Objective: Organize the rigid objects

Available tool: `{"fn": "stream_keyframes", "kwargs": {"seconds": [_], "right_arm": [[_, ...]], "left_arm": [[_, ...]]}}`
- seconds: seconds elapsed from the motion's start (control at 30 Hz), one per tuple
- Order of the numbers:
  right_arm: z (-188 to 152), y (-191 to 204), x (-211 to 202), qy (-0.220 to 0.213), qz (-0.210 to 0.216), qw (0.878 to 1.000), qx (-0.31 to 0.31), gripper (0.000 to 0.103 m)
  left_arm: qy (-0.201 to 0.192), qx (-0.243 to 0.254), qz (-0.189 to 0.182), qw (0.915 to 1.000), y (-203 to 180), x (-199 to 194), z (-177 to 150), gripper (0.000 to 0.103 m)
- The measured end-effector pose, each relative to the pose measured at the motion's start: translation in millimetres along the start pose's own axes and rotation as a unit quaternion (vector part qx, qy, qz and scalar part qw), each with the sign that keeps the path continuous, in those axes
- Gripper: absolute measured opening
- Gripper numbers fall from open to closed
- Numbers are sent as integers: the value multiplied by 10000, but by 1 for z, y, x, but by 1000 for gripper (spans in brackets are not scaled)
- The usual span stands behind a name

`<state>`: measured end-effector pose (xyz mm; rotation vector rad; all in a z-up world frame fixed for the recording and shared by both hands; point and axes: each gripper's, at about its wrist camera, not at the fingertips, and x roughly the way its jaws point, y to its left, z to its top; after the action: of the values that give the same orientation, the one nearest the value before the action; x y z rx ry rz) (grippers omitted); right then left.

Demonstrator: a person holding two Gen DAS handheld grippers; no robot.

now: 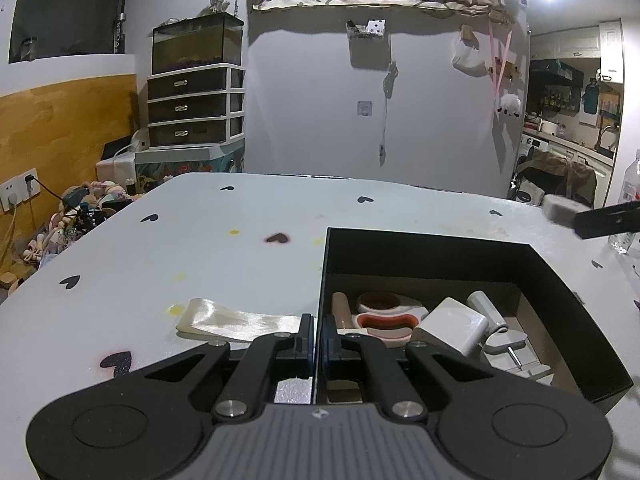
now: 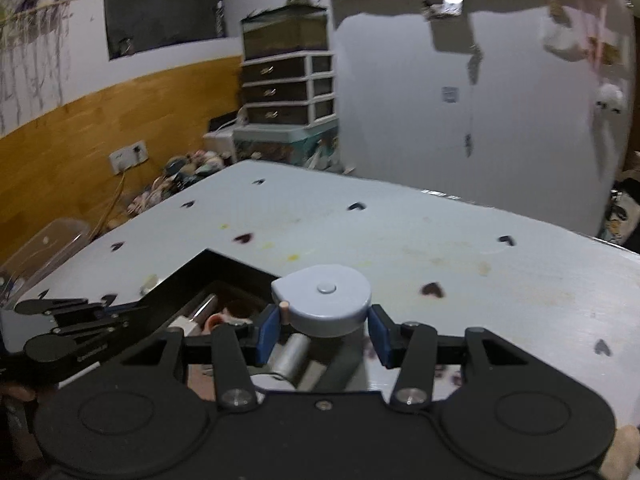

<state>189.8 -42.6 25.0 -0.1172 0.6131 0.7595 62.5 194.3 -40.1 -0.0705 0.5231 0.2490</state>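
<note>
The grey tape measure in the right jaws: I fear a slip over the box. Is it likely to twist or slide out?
Possibly. The grey tape measure has rounded, smooth-looking plastic sides, so the pads meet curves and it might pivot. It looks stiff and compact, so it probably won't crush.

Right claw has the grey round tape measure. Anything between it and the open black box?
Nothing visible blocks it. The right claw holds the grey round plastic tape measure just above the open-topped black box; no lid. Items already lie inside, including a white charger block.

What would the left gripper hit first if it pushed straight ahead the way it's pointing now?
Probably nothing new: the left gripper is shut on the black rectangular box's near wall. Going on would just run along that wall.
</note>
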Motion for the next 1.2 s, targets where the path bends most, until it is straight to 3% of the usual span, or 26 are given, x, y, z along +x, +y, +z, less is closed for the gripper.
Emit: {"fn": "stream_keyframes", "kwargs": {"seconds": [0.23,0.33,0.37,0.4,0.97,1.2], "right_arm": [[2,5,20,374,17,9992,-118,48],[3,6,26,522,117,9984,-163,43],[2,9,27,543,110,9982,-221,21],[2,10,29,589,75,9979,-267,10],[3,11,31,799,-43,9963,-307,18],[2,15,25,836,-11,9961,-297,27]], "left_arm": [[50,53,35,10000,-3,0,2,3],[59,79,63,9999,-4,0,2,3],[63,94,71,9999,-4,0,2,3],[67,100,73,9999,-4,0,3,3],[77,100,72,9999,-5,1,3,3],[79,98,69,9999,-5,1,3,3]]}}
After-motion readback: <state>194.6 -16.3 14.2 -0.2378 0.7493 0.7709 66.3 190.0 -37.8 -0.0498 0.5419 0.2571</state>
